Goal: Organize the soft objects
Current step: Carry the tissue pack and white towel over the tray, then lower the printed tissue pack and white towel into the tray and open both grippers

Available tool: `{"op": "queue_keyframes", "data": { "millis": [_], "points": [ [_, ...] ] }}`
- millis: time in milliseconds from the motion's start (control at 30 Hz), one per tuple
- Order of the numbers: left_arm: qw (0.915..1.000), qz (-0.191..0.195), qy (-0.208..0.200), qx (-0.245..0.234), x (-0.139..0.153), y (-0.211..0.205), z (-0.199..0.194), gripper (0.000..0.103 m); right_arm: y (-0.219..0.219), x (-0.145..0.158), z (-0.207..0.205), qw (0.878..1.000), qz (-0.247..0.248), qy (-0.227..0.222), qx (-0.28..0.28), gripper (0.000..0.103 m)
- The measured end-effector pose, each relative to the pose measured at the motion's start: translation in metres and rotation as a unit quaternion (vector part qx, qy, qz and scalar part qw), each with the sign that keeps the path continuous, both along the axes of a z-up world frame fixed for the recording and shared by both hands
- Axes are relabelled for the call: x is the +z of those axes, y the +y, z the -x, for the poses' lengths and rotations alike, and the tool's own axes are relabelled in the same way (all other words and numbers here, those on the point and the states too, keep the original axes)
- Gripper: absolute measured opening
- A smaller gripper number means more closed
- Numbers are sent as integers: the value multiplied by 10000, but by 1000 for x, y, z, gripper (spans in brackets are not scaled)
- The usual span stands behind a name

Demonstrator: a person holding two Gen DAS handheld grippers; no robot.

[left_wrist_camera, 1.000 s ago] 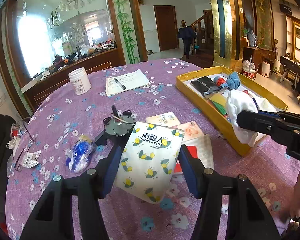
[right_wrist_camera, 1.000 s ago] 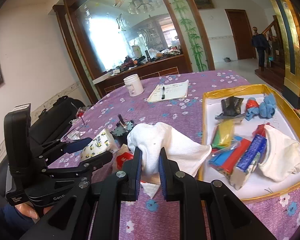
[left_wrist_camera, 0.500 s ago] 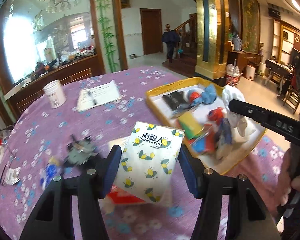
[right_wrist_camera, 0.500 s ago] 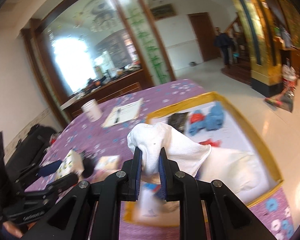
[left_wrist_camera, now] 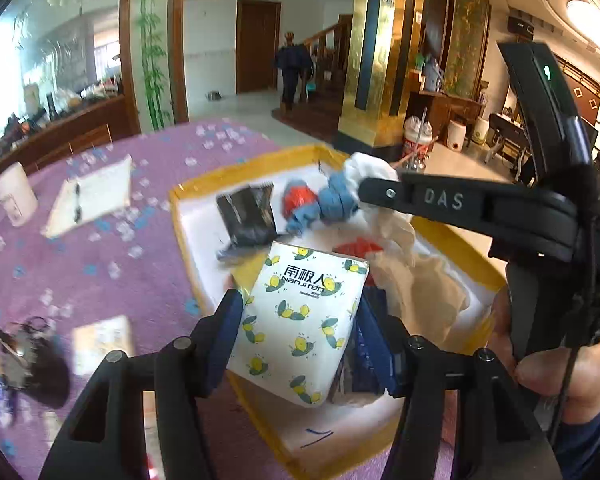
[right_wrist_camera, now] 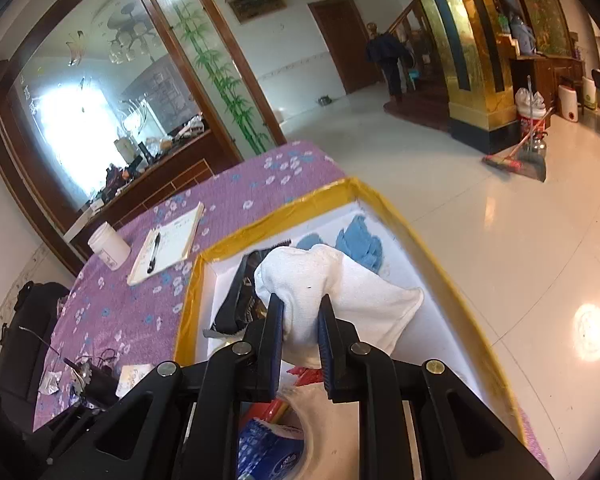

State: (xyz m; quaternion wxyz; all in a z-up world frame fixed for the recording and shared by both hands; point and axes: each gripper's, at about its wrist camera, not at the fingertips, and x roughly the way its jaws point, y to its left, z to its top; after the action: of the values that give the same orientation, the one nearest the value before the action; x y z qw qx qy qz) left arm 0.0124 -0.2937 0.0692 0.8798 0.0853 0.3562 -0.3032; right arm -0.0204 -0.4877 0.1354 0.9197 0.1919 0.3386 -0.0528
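My left gripper (left_wrist_camera: 300, 316) is shut on a white tissue pack with bee prints (left_wrist_camera: 300, 320) and holds it above the near part of the yellow-rimmed box (left_wrist_camera: 176, 216). My right gripper (right_wrist_camera: 300, 320) is shut on a white cloth (right_wrist_camera: 340, 284) above the same box (right_wrist_camera: 284, 208); it also shows in the left wrist view (left_wrist_camera: 368, 168). Inside the box lie a black pouch (left_wrist_camera: 246, 216), a blue and red soft toy (left_wrist_camera: 320, 204), a cream cloth (left_wrist_camera: 424, 292) and a blue tissue pack (right_wrist_camera: 268, 444).
The purple flowered tablecloth (left_wrist_camera: 100, 264) holds a notepad with a pen (left_wrist_camera: 88, 196), a white jar (left_wrist_camera: 16, 196), a small card (left_wrist_camera: 102, 340) and a dark keyring bundle (left_wrist_camera: 32, 356). The box reaches the table's right edge; tiled floor (right_wrist_camera: 500, 240) lies beyond.
Both grippers moved right from over the tablecloth to above the box, each still holding its object. The right gripper with the white cloth is now over the box's far half.
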Motion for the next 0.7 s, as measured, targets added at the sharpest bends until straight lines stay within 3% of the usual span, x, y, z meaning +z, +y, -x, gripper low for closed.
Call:
{"op": "queue_keyframes", "data": {
  "millis": [100,300,433,700],
  "points": [
    [9999,-31,103,-59,-11,-3,-3,58,-2,-16,-10,9996,-41,268,83,17],
    [9999,63,21,-81,-14,2,-2,58,-2,-19,-7,9995,-176,204,147,26],
    [9999,119,6,-57,-15,4,-2,61,-6,-14,2,9998,-218,17,35,59],
    [9994,258,-237,-38,-3,11,7,69,-11,1,23,9982,-78,-530,-287,60]
  ]
}}
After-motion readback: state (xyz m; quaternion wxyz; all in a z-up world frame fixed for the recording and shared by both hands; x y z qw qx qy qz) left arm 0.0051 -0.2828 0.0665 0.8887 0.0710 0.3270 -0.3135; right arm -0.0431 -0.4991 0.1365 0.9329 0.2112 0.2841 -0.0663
